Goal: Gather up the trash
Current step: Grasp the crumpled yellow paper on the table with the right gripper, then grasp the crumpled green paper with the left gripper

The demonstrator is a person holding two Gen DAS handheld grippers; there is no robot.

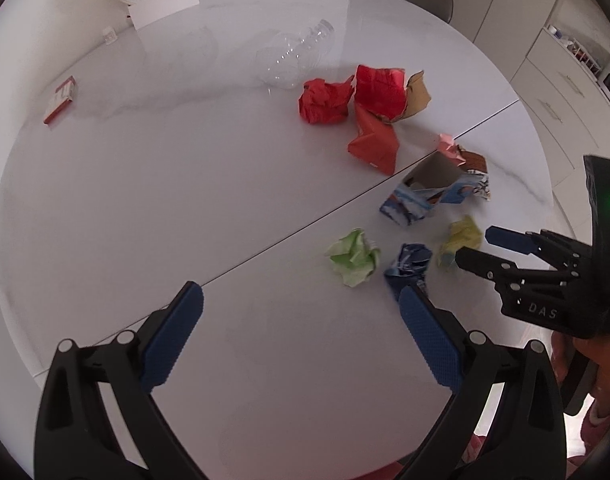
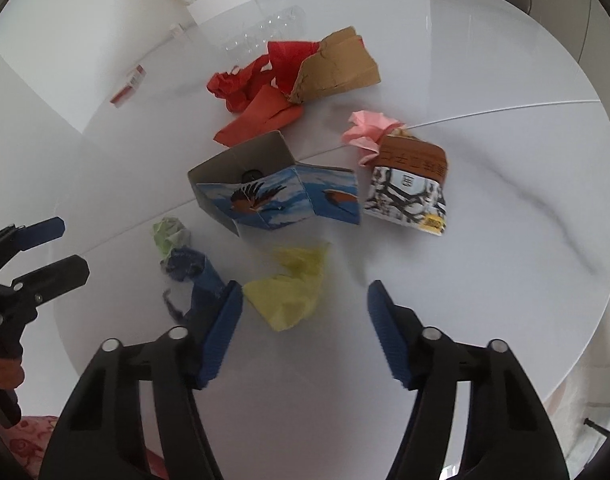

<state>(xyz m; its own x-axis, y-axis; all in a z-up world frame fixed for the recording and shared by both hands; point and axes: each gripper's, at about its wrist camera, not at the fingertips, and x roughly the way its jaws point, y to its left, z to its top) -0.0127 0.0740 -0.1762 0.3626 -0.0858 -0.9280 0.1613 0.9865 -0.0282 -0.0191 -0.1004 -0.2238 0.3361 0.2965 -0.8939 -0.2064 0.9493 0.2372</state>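
My right gripper (image 1: 475,249) reads "DAS", jaws apart by the yellow wad (image 2: 289,292) on the table (image 2: 485,280); my left gripper (image 1: 301,308) gapes empty. Only the right view shows the bird-printed box (image 2: 281,200).

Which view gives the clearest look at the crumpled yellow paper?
The right wrist view: the yellow paper lies large and unobstructed just ahead of the right gripper, whose pads do not touch it. In the left wrist view the same yellow paper is small, near the edge, and partly hidden behind the right gripper's fingers.
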